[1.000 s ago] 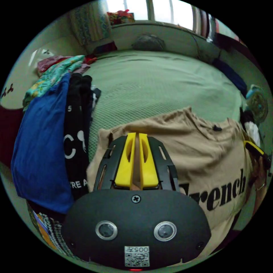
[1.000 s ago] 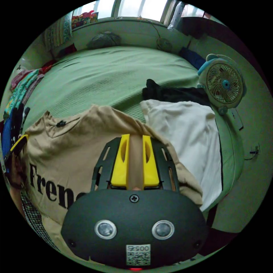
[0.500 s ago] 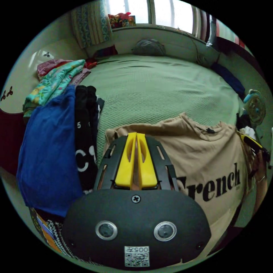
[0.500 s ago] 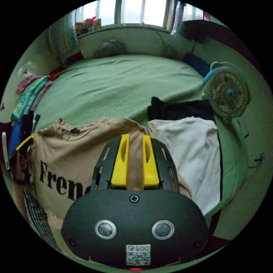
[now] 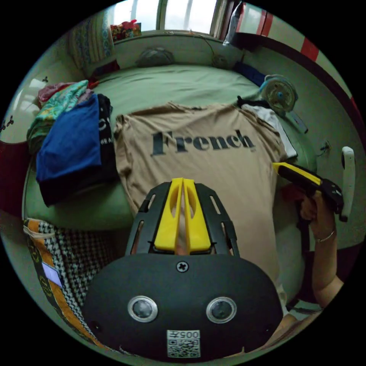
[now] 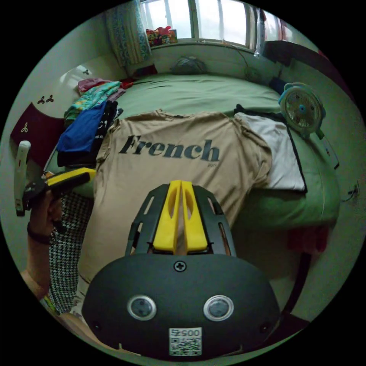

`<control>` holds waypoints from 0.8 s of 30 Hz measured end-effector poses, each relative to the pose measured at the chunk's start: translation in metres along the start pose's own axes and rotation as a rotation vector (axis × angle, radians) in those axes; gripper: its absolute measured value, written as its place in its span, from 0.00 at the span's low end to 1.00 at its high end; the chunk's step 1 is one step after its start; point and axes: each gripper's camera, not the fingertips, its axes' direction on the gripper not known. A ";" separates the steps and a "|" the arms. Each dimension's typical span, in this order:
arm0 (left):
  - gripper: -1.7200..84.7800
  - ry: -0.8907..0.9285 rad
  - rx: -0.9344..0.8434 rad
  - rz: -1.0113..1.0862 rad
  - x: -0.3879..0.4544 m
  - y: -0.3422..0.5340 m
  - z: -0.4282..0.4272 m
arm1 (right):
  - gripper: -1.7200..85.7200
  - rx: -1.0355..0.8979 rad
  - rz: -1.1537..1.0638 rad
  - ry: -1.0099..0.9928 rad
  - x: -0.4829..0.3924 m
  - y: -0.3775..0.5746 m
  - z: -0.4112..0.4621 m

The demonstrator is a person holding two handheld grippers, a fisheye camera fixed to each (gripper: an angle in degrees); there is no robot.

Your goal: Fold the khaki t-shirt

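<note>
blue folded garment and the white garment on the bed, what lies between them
The khaki t-shirt lies spread between the blue folded garment and the white garment, its lower part hanging over the bed edge; the right gripper view shows it.

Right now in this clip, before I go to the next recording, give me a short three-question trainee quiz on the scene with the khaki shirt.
1. True or false: the khaki t-shirt lies printed side up, its lower part hanging over the edge of the bed.
2. Multiple choice: what lies right beside the shirt on the fan side? A) white garment B) blue garment C) floral garment
3. Fill in: the left claw has its jaws ____ over the shirt's lower part.

Key:
1. True.
2. A: the white garment; the blue garment lies on the opposite side.
3. Closed, or nearly so; whether they pinch cloth cannot be told.
</note>
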 end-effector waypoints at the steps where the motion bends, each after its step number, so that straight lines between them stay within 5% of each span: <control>1: 0.01 0.002 -0.010 -0.001 0.005 0.008 0.002 | 0.01 -0.009 0.033 0.000 -0.009 0.015 0.001; 10: 0.01 -0.078 0.022 -0.073 0.053 0.081 0.012 | 0.01 0.062 0.037 0.186 -0.074 0.090 0.012; 24: 0.01 -0.016 0.062 -0.096 0.092 0.159 -0.004 | 0.01 0.099 0.021 0.186 -0.112 0.157 0.010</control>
